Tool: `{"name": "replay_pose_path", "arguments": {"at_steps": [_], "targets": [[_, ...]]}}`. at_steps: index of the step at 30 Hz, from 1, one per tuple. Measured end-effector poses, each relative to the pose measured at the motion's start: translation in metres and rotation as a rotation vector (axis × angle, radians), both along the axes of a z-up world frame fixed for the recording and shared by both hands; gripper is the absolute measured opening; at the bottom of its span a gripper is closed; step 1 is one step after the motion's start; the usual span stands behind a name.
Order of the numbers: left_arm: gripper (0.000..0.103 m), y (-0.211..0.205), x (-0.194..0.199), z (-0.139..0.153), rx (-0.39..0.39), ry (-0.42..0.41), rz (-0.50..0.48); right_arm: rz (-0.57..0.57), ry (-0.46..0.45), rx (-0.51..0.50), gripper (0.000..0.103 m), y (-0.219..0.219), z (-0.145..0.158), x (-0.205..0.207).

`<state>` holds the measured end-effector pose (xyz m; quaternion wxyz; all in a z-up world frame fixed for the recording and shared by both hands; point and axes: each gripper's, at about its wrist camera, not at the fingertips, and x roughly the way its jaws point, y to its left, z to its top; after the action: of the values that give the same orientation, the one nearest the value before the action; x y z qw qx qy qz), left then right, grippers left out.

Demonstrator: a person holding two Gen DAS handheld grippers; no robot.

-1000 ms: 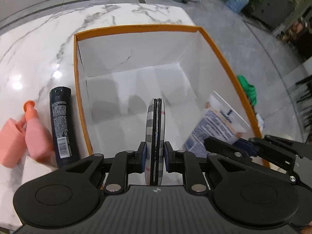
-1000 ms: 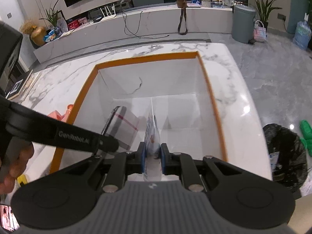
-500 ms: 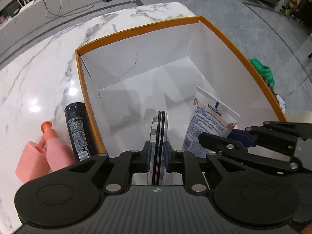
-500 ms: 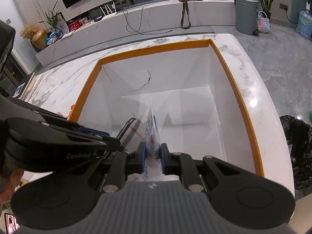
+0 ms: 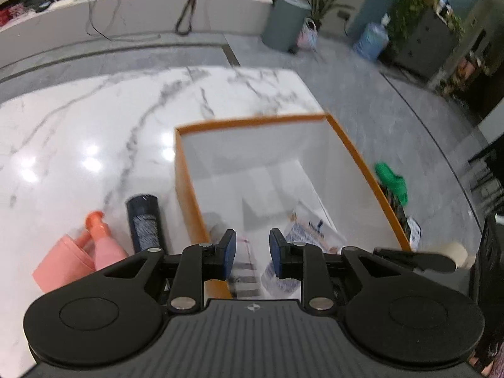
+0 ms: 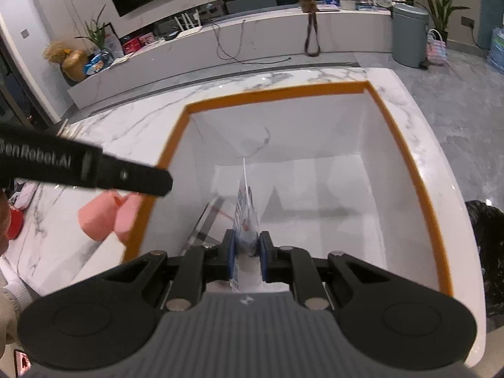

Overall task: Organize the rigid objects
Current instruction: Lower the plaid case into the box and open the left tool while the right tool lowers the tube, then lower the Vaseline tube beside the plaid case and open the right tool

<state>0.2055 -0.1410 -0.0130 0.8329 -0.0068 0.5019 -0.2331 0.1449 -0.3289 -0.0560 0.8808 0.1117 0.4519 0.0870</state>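
An orange-rimmed white box (image 5: 186, 170) (image 6: 406, 145) stands on the marble table. My left gripper (image 5: 249, 253) is open and empty above the box's near left corner. The plaid compact (image 5: 244, 272) lies below it inside the box, and leans on the left wall in the right wrist view (image 6: 206, 220). My right gripper (image 6: 247, 260) is shut on a white Vaseline tube (image 6: 245, 211) and holds it upright inside the box. The tube also shows in the left wrist view (image 5: 310, 228).
Left of the box on the table lie a dark bottle (image 5: 145, 223), a pink bottle with an orange cap (image 5: 102, 239) and a pink cup (image 5: 61, 267). The table's right edge runs close to the box. A black bin (image 6: 485, 252) stands on the floor.
My left gripper has opened, let go of the plaid compact inside the box, and lifted up and back. My right gripper still holds the tube in the box.
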Motion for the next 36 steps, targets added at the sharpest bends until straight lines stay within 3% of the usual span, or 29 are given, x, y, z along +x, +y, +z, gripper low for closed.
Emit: {"name": "replay_pose_path", "arguments": {"at_steps": [6,17,21,25,31,36], "targets": [[0.029,0.008,0.008,-0.014,0.020,0.026,0.056,0.019,-0.030,-0.031,0.014,0.017,0.005,0.007],[0.029,0.010,0.006,-0.045,0.052,0.079,0.039,0.054,-0.005,-0.076,0.014,0.018,0.007,0.007],[0.029,0.007,0.004,-0.048,0.056,0.072,0.028,0.077,0.067,-0.132,0.014,0.005,0.004,0.004],[0.028,0.004,0.004,-0.049,0.072,0.065,0.023,0.120,0.173,-0.112,0.014,-0.001,-0.009,0.007],[0.026,0.003,0.003,-0.052,0.083,0.065,0.024,0.077,0.174,-0.065,0.014,-0.001,-0.020,0.029],[0.026,0.004,0.007,-0.055,0.076,0.072,0.030,-0.002,0.234,-0.012,0.014,-0.004,-0.045,0.056]]}}
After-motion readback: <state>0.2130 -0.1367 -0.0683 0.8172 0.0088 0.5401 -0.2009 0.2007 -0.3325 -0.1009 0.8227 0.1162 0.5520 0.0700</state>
